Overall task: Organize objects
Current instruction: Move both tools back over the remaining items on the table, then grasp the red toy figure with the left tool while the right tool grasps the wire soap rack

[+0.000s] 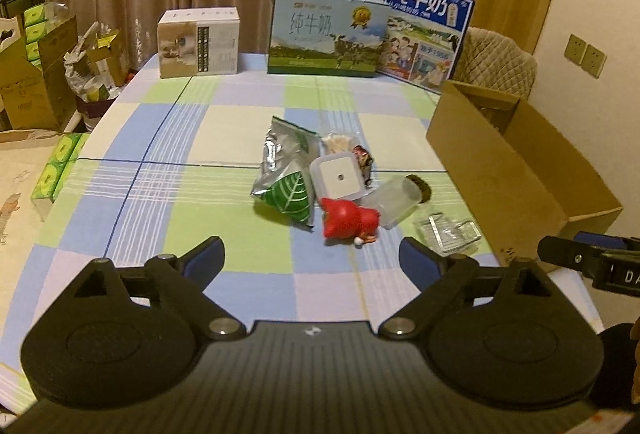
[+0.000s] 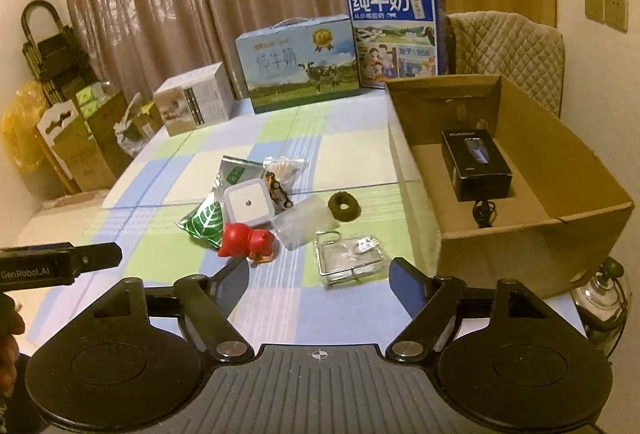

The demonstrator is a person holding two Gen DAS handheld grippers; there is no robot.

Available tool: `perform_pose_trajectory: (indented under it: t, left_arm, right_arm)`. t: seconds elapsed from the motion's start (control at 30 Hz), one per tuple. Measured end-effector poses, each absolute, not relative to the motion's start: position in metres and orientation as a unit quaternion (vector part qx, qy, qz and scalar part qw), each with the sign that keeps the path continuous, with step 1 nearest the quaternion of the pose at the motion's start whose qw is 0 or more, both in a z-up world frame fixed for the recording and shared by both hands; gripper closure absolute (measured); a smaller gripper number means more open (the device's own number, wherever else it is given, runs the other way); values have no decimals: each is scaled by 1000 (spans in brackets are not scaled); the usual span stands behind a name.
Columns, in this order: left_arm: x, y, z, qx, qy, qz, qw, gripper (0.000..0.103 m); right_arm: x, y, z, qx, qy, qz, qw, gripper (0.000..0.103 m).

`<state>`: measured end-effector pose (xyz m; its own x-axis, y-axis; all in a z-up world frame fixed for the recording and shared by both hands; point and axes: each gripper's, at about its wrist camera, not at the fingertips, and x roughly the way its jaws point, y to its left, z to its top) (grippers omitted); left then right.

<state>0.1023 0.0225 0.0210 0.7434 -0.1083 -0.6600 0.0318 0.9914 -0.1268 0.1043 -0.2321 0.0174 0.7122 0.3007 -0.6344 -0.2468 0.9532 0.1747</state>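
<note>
Hovering over the near edge of the checked tablecloth [image 1: 168, 170], the left gripper [image 1: 312, 254] has its blue-padded fingers spread wide with nothing between them. Ahead of it lies the cluster still to be sorted: a silver pouch with a green leaf [image 1: 286, 174], then a white square container [image 1: 339, 176] overlapping it, with a red figurine [image 1: 348, 222] lying on its side just in front. Beside those sit a frosted plastic jar [image 1: 394, 200] on its side and a small wire rack [image 1: 448, 234]. The right gripper [image 2: 318, 276] likewise stands apart and empty, the wire rack [image 2: 350, 258] just beyond its fingers. A dark ring-shaped object [image 2: 343, 206] rests near the open cardboard box [image 2: 532, 242], which holds a black boxed device [image 2: 476, 164]. Milk cartons [image 2: 298, 64] stand along the far edge.
</note>
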Motion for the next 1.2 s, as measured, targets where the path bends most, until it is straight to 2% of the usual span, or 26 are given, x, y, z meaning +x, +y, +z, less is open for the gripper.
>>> perform_pose_trajectory:
  t: [0.17,0.73,1.2]
  left_arm:
    - [118,30,6,-50,366,-22,929,1]
    - [177,43,-46,-67,398,-18,915,1]
    - [186,38,-66,-78,413,-36,907,1]
  right_arm:
    - [119,-216,-2,21,362,146,920,25]
    - [200,-184,-82,-60,386,74,917,20]
    - [226,-171,-113,-104,392,44,913,19]
